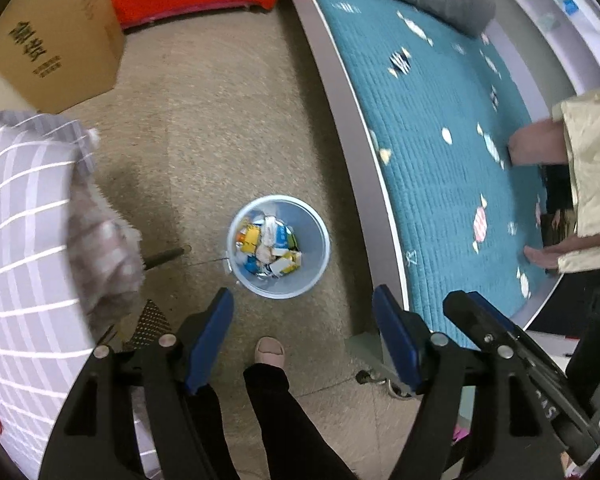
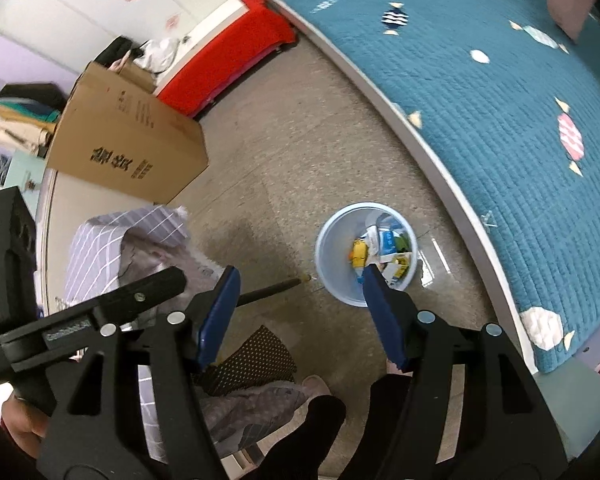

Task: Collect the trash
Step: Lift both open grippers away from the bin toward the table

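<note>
A light blue trash bin [image 1: 278, 246] stands on the floor beside the bed, filled with yellow, white and blue wrappers and cartons [image 1: 270, 248]. It also shows in the right wrist view [image 2: 336, 264] with the same trash [image 2: 384, 250] inside. My left gripper [image 1: 302, 300] is open and empty, held high above the floor just short of the bin. My right gripper [image 2: 300, 280] is open and empty, its right finger crossing over the bin's near rim. The other gripper's body shows in each view at the edge.
A bed with a teal candy-print quilt [image 1: 440, 128] runs along the right. A cardboard box [image 2: 128, 136] and a red bench [image 2: 228, 48] stand at the far side. Grey striped bedding [image 1: 24, 240] lies at left. A dark stick [image 2: 268, 290] lies on the floor. The person's foot [image 1: 270, 352] is below.
</note>
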